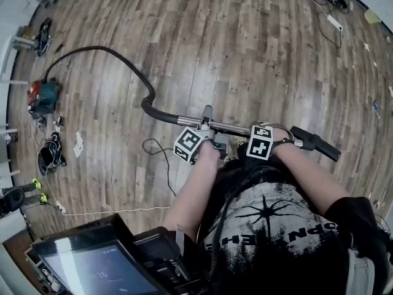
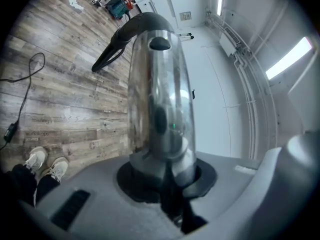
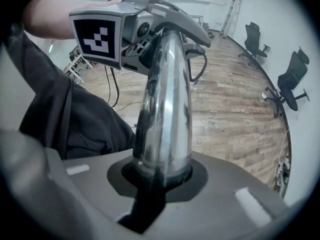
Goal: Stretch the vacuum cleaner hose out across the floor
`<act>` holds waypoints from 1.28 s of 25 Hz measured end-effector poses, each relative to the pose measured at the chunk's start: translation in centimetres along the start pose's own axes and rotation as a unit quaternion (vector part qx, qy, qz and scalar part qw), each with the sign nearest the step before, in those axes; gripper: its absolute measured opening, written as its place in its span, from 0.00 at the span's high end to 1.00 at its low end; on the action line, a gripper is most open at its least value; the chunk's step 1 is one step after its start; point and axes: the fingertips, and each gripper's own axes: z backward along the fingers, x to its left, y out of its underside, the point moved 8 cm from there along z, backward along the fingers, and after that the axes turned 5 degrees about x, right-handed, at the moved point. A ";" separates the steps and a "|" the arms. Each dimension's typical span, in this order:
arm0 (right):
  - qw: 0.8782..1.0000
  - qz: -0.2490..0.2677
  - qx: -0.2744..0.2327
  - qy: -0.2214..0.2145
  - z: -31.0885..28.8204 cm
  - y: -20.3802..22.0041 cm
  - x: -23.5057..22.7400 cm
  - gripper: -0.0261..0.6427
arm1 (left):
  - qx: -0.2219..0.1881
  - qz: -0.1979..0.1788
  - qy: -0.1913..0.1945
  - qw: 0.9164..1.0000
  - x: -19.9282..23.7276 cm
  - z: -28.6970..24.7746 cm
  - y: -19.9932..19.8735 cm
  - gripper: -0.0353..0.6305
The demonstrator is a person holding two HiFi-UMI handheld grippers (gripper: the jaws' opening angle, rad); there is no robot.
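Left gripper (image 1: 207,133) and right gripper (image 1: 265,135), each clamped tight on a smooth, mirror-bright chrome tube (image 1: 232,126), side by side. Slim black hose (image 1: 132,66), possibly ribbed, curving in a long arc over the matte wood-plank floor (image 1: 245,42) to a boxy teal-and-red vacuum cleaner (image 1: 42,97), far left.

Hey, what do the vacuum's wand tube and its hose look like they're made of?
The wand tube: likely polished metal, chrome-like; it shows mirror reflections. The hose: probably flexible plastic or rubber, matte black; it curves loosely across the floor.
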 end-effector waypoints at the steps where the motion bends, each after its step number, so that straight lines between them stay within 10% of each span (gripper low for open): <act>1: 1.000 -0.007 0.003 -0.002 -0.5 0.7 0.4 0.85 | 0.007 0.002 -0.002 1.000 0.6 -0.2 0.7 0.86; 15: 0.997 -0.074 -0.003 0.014 0.6 9.6 0.0 0.85 | 0.074 -0.018 0.014 0.997 -1.3 -5.6 8.7 0.86; 32: 0.999 -0.031 -0.007 0.001 1.7 27.7 -2.8 0.85 | 0.028 -0.014 -0.011 0.999 -3.0 -11.9 25.2 0.86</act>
